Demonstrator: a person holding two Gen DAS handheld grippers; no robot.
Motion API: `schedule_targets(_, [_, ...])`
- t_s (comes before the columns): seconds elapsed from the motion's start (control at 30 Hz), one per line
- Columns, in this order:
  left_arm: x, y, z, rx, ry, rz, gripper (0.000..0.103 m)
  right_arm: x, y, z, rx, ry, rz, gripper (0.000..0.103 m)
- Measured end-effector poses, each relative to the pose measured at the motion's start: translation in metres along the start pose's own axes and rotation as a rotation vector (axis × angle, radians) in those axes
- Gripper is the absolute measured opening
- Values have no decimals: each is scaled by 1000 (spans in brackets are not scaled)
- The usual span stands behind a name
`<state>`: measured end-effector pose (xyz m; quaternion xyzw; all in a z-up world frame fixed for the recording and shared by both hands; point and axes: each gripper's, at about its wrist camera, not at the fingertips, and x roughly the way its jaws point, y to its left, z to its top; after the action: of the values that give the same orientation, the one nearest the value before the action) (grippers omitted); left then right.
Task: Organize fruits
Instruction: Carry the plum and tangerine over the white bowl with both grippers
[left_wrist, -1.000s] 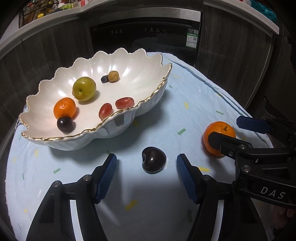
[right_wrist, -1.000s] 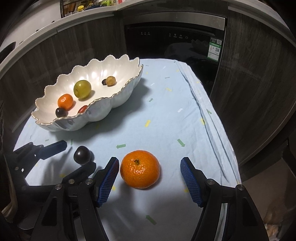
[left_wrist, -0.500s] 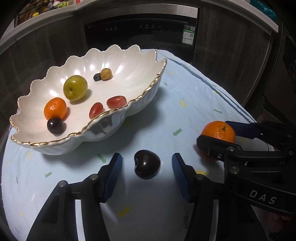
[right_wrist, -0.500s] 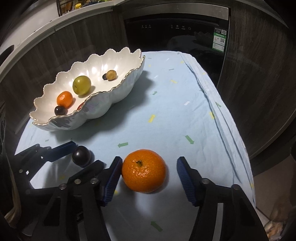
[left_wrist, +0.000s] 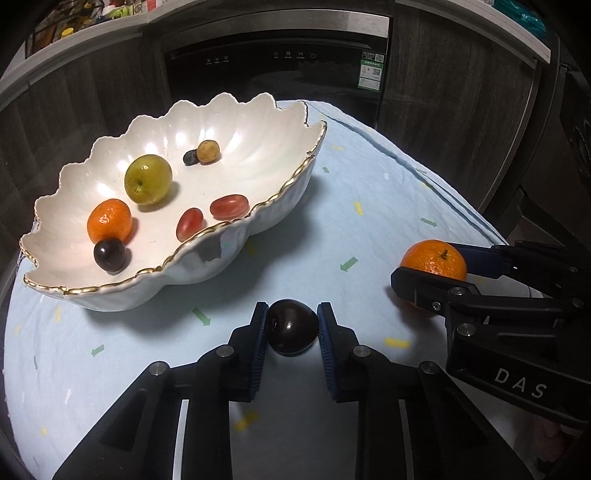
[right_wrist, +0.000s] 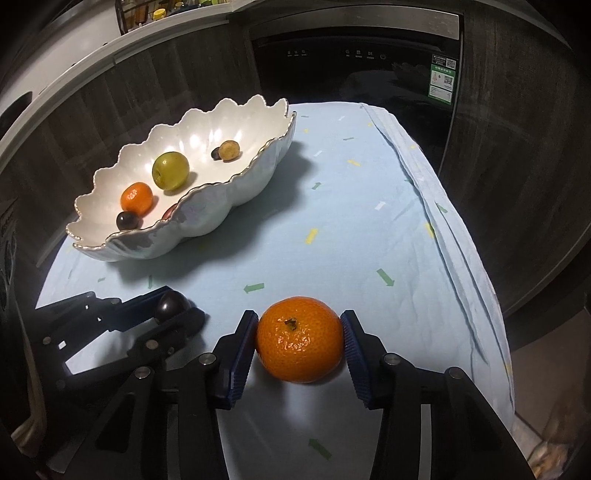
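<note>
A pale blue tablecloth (right_wrist: 369, 229) with small coloured arrow marks covers the table, with dark cabinets and a black oven (left_wrist: 280, 62) behind it. On the cloth's far left sits a long white scalloped bowl (left_wrist: 236, 122) with a gold rim. Inside it lie a green apple (left_wrist: 148, 179), a small orange (left_wrist: 109, 220), a dark plum (left_wrist: 109, 255) touching that orange, two red grapes (left_wrist: 229, 206) side by side, and a little brown fruit (left_wrist: 208, 151) against a tiny dark one, perhaps a blueberry; it is too small to tell.

On the near cloth, well apart from the bowl, the right gripper (right_wrist: 299, 341) has its blue pads pressed against both sides of a big orange (right_wrist: 299, 339), stem upward. Just to its left, the left gripper (left_wrist: 291, 326) is closed on a glossy dark plum-like fruit (left_wrist: 291, 326), pads touching either side. Both fruits appear to rest on the cloth.
</note>
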<state>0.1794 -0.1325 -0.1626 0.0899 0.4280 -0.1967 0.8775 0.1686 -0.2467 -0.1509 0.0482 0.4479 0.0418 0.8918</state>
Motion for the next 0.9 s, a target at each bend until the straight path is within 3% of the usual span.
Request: schedule_targets(0.9, [-48,-1,7,0,-86,13,27,-39,9,5,-28,-86,-10,47])
